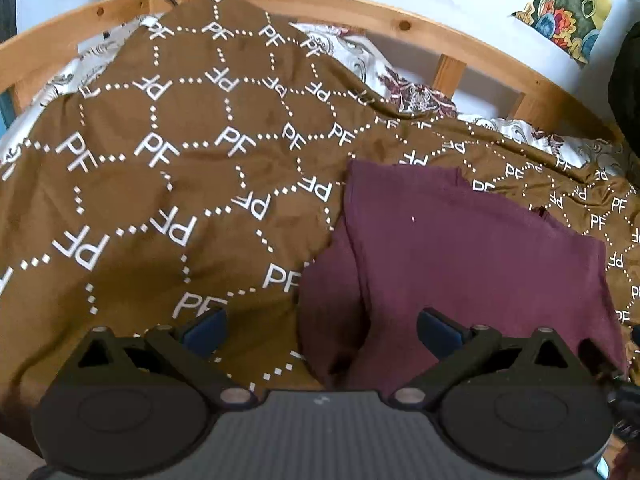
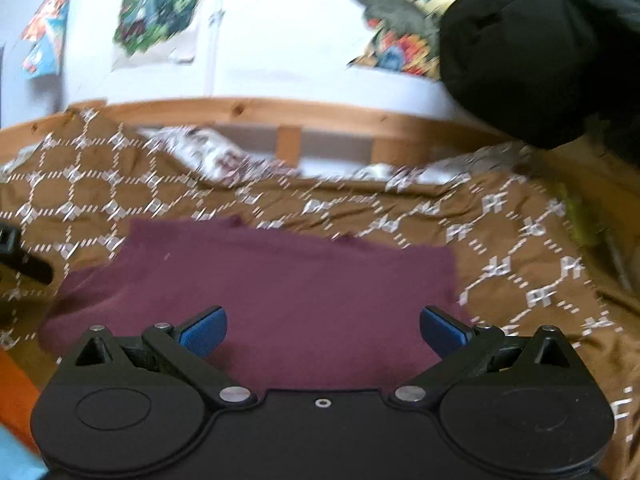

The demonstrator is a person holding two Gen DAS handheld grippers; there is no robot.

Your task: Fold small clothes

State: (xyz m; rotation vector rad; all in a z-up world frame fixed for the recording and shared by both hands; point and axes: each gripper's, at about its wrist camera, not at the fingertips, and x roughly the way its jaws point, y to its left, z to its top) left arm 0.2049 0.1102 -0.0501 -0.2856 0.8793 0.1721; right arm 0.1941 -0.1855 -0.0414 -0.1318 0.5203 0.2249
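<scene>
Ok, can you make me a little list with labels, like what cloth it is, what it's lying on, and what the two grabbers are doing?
garment: maroon cloth, lying mostly flat, its left side bunched into a fold
surface: brown bedspread with white PF letters
behind: wooden bed rail, then a white wall with colourful posters
left gripper: open, over the cloth's left edge, holding nothing
right gripper: open, over the cloth's near part, holding nothing
note: right view is blurred; a black bulky shape at top right can't be identified
</scene>
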